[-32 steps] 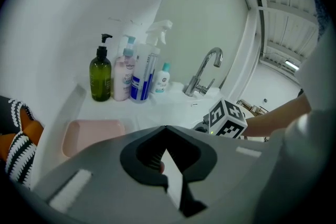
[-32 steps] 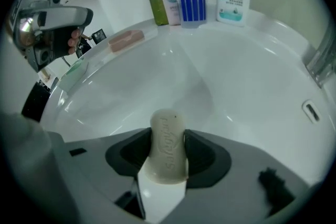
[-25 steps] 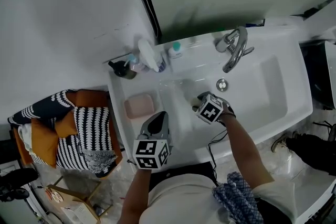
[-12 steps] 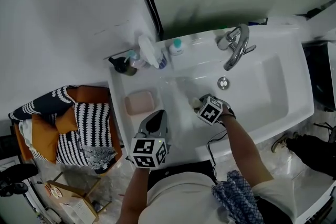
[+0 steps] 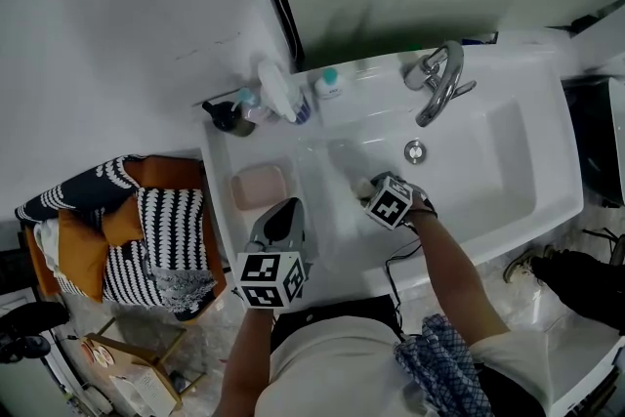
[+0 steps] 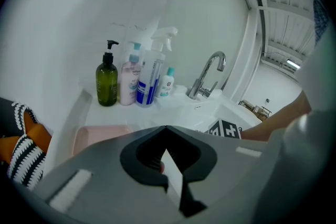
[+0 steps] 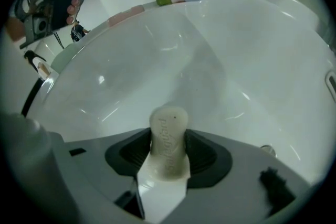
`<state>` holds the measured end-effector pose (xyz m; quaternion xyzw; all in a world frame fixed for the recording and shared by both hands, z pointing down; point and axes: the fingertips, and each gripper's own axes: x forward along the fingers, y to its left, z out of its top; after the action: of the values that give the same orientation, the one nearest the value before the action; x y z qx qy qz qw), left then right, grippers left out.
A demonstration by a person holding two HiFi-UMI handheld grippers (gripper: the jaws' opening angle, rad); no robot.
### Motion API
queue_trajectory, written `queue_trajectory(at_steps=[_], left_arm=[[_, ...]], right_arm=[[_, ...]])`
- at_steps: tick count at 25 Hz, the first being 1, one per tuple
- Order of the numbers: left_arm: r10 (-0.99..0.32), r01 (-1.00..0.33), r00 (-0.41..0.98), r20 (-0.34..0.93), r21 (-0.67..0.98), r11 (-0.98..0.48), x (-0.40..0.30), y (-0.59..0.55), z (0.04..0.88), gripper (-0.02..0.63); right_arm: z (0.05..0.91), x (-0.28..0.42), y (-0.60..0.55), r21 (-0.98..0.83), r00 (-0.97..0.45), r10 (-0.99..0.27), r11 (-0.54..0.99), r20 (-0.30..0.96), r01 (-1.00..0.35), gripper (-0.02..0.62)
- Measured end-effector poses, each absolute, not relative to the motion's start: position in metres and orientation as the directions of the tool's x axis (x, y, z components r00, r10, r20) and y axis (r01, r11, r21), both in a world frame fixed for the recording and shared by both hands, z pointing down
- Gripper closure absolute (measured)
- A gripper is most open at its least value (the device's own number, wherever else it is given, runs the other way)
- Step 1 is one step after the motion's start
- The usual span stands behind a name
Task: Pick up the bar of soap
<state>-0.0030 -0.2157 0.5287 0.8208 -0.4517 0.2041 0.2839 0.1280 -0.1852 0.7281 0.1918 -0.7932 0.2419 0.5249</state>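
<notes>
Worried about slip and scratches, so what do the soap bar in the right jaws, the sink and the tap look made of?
Soap bar: cream, matte, waxy-looking solid with embossed lettering, so likely ordinary pressed soap. Sink: glossy white with sharp highlights, probably glazed ceramic, possibly acrylic. Tap: mirror-bright curved metal, chrome-looking.

Open right half of the white ceramic sink basin [image 5: 488, 171], curved chrome tap [image 5: 439, 88] overhanging the back rim, cluster of plastic bottles [image 5: 278, 93] crowding the back-left ledge, shallow pink dish [image 5: 259, 187] filling the left ledge, right gripper [image 5: 364, 188] occupying the basin's near-left side.
</notes>
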Motion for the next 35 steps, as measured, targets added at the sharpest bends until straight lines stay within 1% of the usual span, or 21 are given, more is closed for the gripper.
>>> queue_trajectory(at_steps=[4, 7, 11, 20, 25, 28, 31, 35], left_arm=[[-0.641, -0.868, 0.491, 0.590, 0.272, -0.415, -0.012, -0.217, 0.526, 0.598], [-0.652, -0.872, 0.485, 0.582, 0.271, -0.407, -0.016, -0.215, 0.523, 0.598], [-0.668, -0.878, 0.477, 0.571, 0.270, -0.396, -0.021, -0.212, 0.519, 0.598], [-0.714, -0.889, 0.458, 0.530, 0.272, -0.368, -0.038, -0.201, 0.505, 0.598], [-0.748, -0.902, 0.430, 0.506, 0.281, -0.328, -0.056, -0.194, 0.497, 0.598], [-0.768, -0.910, 0.408, 0.493, 0.287, -0.299, -0.071, -0.190, 0.495, 0.598], [-0.782, -0.917, 0.388, 0.487, 0.286, -0.277, -0.081, -0.187, 0.497, 0.598], [-0.796, -0.919, 0.370, 0.479, 0.311, -0.240, -0.091, -0.182, 0.500, 0.598]], right_arm=[[0.725, 0.126, -0.189, -0.191, -0.365, -0.037, 0.802, 0.930, -0.567, 0.378], [0.718, 0.130, -0.193, -0.180, -0.375, -0.070, 0.787, 0.924, -0.591, 0.360], [0.694, 0.126, -0.201, -0.144, -0.410, -0.132, 0.805, 0.902, -0.576, 0.347], [0.633, 0.122, -0.215, -0.018, -0.410, -0.340, 0.751, 0.846, -0.660, 0.345], [0.592, 0.118, -0.219, 0.051, -0.382, -0.474, 0.677, 0.793, -0.734, 0.347], [0.565, 0.116, -0.223, 0.105, -0.344, -0.586, 0.598, 0.733, -0.795, 0.347], [0.543, 0.112, -0.223, 0.072, -0.344, -0.657, 0.519, 0.671, -0.852, 0.347], [0.520, 0.107, -0.215, 0.061, -0.328, -0.714, 0.460, 0.618, -0.886, 0.347]])
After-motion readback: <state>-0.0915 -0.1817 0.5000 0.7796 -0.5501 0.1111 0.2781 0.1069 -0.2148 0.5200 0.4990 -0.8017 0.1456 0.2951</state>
